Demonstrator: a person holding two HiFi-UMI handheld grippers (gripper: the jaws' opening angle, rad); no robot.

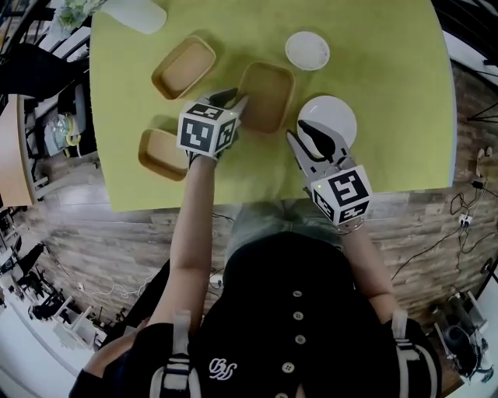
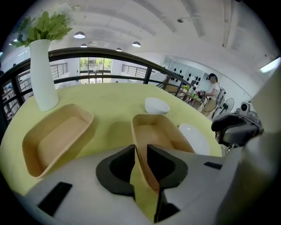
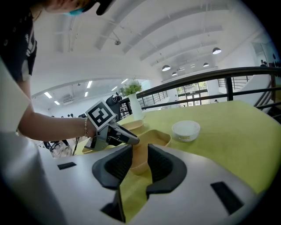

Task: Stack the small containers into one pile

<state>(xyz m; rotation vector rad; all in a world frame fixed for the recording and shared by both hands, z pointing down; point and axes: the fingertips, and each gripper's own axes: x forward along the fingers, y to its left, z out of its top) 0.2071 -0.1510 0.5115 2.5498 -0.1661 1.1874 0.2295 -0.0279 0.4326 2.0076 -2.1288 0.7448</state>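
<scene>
Three tan rectangular containers lie apart on the yellow-green table: one at the back left (image 1: 185,67) (image 2: 57,136), one in the middle (image 1: 267,96) (image 2: 160,132) (image 3: 151,138), and one near the front edge (image 1: 159,153), partly under the left gripper's marker cube. My left gripper (image 1: 233,100) (image 2: 141,149) (image 3: 131,140) points down at the middle container's near left wall. That thin wall stands between its jaws with a gap still showing on the inner side, so it is open. My right gripper (image 1: 296,130) (image 3: 140,151) hovers open and empty over the near left edge of a white plate (image 1: 331,116).
A small white bowl (image 1: 307,50) (image 2: 156,105) (image 3: 185,130) sits behind the middle container. A white vase with greenery (image 1: 136,14) (image 2: 42,74) stands at the back left. The plate (image 2: 195,138) lies right of the middle container. The table's front edge (image 1: 233,204) is close to me.
</scene>
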